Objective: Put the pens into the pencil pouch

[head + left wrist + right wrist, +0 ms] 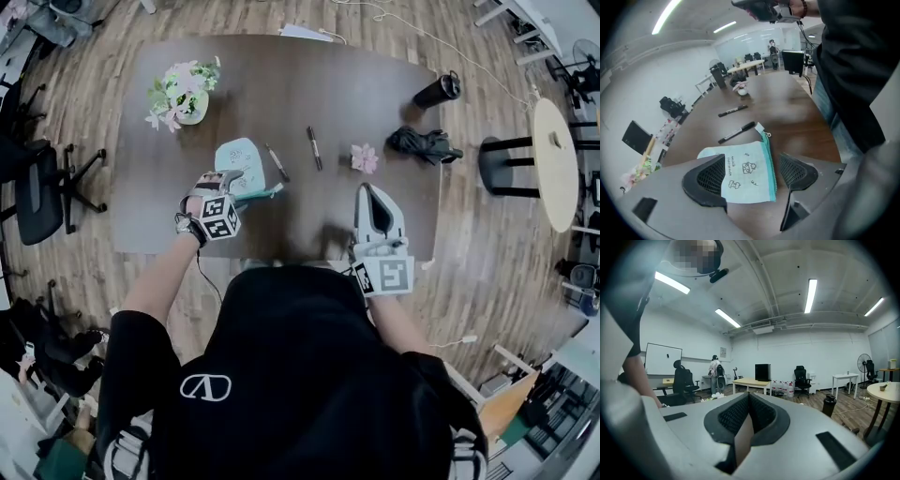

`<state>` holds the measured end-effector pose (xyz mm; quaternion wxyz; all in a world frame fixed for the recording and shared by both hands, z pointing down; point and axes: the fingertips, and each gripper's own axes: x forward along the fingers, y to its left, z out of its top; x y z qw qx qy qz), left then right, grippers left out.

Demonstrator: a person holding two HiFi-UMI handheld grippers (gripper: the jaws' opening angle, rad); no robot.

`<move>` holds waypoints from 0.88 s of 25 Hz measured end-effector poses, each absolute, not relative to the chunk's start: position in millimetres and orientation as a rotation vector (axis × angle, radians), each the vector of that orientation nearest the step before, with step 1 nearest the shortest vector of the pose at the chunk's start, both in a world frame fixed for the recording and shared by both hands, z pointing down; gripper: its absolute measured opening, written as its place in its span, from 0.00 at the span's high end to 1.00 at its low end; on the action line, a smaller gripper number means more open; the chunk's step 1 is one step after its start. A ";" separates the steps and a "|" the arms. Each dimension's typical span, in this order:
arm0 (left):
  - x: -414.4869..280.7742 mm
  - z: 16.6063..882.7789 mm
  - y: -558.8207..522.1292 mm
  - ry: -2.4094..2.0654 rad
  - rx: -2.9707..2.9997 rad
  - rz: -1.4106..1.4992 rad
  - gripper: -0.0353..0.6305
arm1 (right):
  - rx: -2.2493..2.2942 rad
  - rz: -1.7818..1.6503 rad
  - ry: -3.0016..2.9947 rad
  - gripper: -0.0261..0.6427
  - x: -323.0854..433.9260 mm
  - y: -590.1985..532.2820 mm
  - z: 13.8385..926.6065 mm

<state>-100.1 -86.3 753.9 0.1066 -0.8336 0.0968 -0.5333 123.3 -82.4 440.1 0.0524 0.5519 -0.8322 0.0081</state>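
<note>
- Dark brown wooden table (pixel 375 103): everything below lies on or over it.
- Right gripper (pixel 749 414): jaws closed together, nothing between them; at the table's near edge.
- Left gripper (pixel 752 174): jaws wide apart, tilted down over the pouch, pads not pressing it.
- Pale mint fabric pencil pouch with teal zip (pixel 743 161): flat on the table, framed by the left jaws.
- Nearer black pen (pixel 736 132): loose just beyond the pouch.
- Farther black pen (pixel 732 110): loose, apart from the first.

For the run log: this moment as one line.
left gripper open over pouch | right gripper shut | near pen, far pen on table
</note>
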 end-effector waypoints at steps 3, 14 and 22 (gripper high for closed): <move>-103.1 785.6 -83.6 0.208 -2.463 -1.659 0.42 | 1.680 0.040 -2.513 0.96 125.6 -82.5 446.7; -111.6 821.4 -89.0 0.129 -2.461 -1.822 0.87 | 1.701 0.070 -2.462 0.96 134.5 -74.9 457.9; -105.7 800.9 -93.6 0.237 -2.632 -1.812 0.93 | 1.720 0.072 -2.484 0.96 136.0 -78.4 453.5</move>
